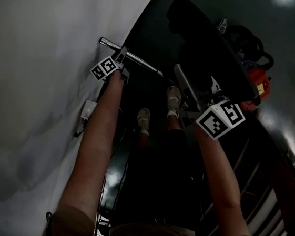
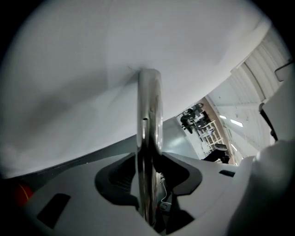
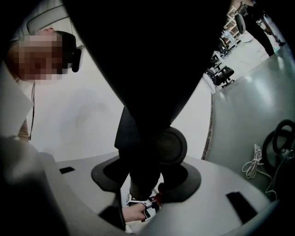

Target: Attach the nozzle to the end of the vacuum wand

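Wand (image 2: 150,115): chrome tube, runs upright through left gripper (image 1: 121,55), between its jaws. Those jaws are partly apart and not clamping. Left pad lies against wand; right pad stands off it, with a slit of floor showing through the gap. Wand's far end is bare chrome and shows against pale surface (image 1: 36,75); can't tell if it touches.

Nozzle (image 3: 147,92): black, wide head, round pivot just above a narrow neck. Right gripper (image 3: 147,168) is clamped on that neck, jaws roughly midway, both pads on it. In head view nozzle is right of wand and not joined to it. Through right jaw gap, under the neck, left gripper's marker cube shows, so wand sits beyond nozzle's neck end.

Shoes (image 1: 143,121) are just below wand's near end. Red vacuum body (image 1: 255,82) is well right of wand, past right gripper.
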The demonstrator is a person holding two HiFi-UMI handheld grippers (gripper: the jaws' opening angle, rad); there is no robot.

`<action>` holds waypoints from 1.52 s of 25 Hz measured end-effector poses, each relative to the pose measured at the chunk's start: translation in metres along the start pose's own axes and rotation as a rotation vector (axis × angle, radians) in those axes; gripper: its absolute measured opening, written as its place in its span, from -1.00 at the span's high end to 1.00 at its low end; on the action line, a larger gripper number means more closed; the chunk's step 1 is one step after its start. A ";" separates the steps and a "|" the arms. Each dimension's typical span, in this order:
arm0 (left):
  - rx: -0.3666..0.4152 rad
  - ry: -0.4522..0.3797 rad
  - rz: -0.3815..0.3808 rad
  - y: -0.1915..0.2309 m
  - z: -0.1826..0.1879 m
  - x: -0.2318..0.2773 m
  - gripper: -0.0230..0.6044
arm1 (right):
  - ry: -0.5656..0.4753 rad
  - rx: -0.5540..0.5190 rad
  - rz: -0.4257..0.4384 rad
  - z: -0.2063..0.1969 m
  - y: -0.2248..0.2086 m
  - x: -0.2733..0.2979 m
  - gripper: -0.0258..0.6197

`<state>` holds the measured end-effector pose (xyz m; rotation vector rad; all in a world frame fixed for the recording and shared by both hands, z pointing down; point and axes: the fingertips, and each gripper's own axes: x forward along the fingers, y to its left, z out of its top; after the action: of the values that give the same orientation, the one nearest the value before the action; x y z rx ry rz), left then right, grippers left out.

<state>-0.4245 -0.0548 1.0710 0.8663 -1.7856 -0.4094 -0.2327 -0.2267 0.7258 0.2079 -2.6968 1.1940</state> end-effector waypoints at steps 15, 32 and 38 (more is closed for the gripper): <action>0.318 0.028 -0.284 -0.212 -0.035 -0.049 0.42 | -0.156 -0.058 -0.129 0.056 0.002 -0.120 0.30; 0.772 0.099 -0.621 -0.397 -0.150 -0.186 0.42 | -0.518 -0.142 -0.367 0.088 0.124 -0.375 0.30; 0.952 0.045 -0.797 -0.497 -0.220 -0.218 0.42 | -0.504 -0.163 -0.373 0.103 0.117 -0.419 0.30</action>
<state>-0.0054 -0.2064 0.6912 2.2505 -1.4873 0.0115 0.1405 -0.2028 0.4801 1.0608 -2.9472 0.8953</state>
